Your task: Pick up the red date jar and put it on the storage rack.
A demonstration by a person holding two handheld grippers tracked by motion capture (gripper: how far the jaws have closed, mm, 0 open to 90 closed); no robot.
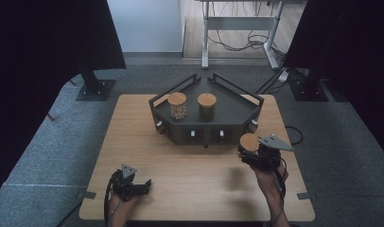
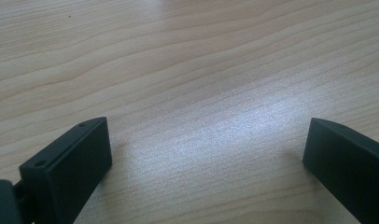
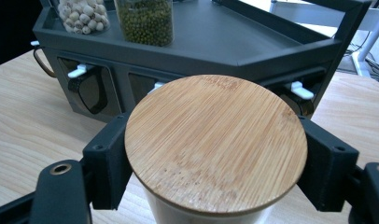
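My right gripper is shut on a glass jar with a round bamboo lid, held a little above the table in front of the dark rack's right end. In the right gripper view the jar's lid sits between both jaws, which press on its sides. On the dark grey angled rack stand two more bamboo-lidded jars: one with pale round pieces, one with green beans. My left gripper rests low at the table's front left, open, with bare wood between its jaws.
The rack has a raised rim and small front compartments with white tabs. The wooden table is ringed by grey carpet. Black stand bases sit at the back left and back right; a desk frame with cables stands behind.
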